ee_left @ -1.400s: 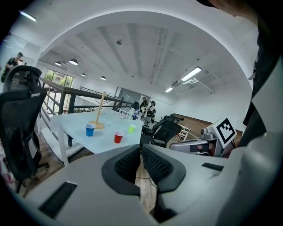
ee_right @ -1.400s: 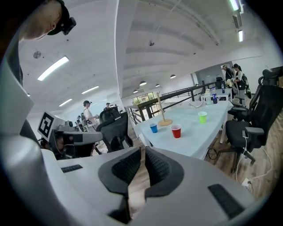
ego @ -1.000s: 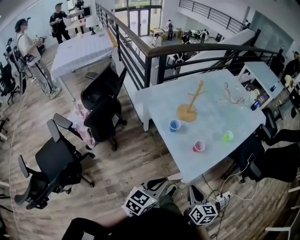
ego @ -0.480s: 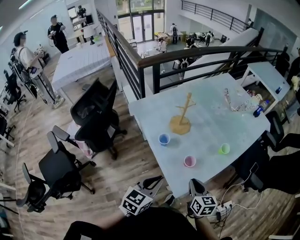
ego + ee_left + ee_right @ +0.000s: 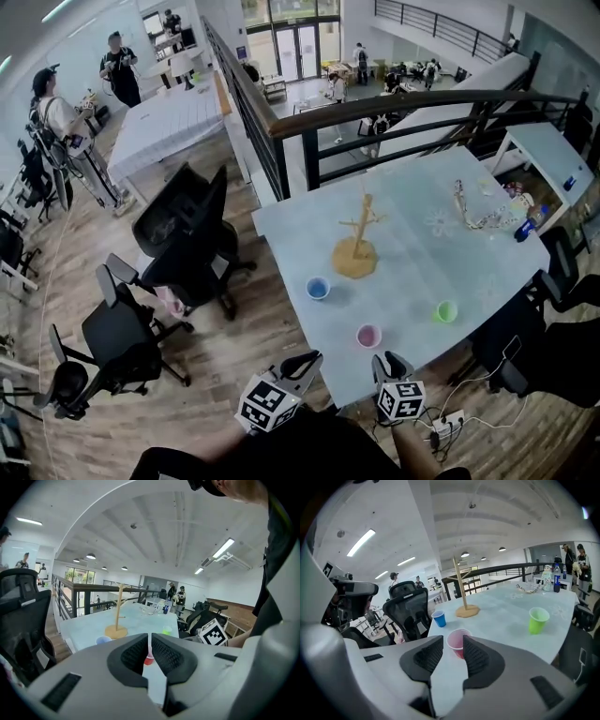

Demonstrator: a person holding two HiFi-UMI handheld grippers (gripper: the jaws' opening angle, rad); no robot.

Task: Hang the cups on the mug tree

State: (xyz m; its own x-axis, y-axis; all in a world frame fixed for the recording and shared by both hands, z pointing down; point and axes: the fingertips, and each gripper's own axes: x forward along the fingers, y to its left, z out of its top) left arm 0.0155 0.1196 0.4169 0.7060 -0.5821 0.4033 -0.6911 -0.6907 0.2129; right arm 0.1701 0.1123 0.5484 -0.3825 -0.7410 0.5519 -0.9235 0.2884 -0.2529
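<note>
Barely begun, with mug tree [image 5: 356,253] at centre bare.
Low in frame: left gripper [image 5: 302,362] closed tight, empty; blue cup [image 5: 318,288]; pink cup [image 5: 368,336]; right gripper [image 5: 389,365], just opening, partly apart, empty; green cup [image 5: 445,311], all three loose on table [image 5: 422,253].

Head view: high above, aimed steeply down, taking in the whole counter [image 5: 422,272] from beyond its near edge. Left claw [image 5: 150,644] view and right claw [image 5: 453,652] view: low, just off that near edge, facing across toward the far edge. Shared by all: mug tree [image 5: 357,246], pink cup [image 5: 368,336].
</note>
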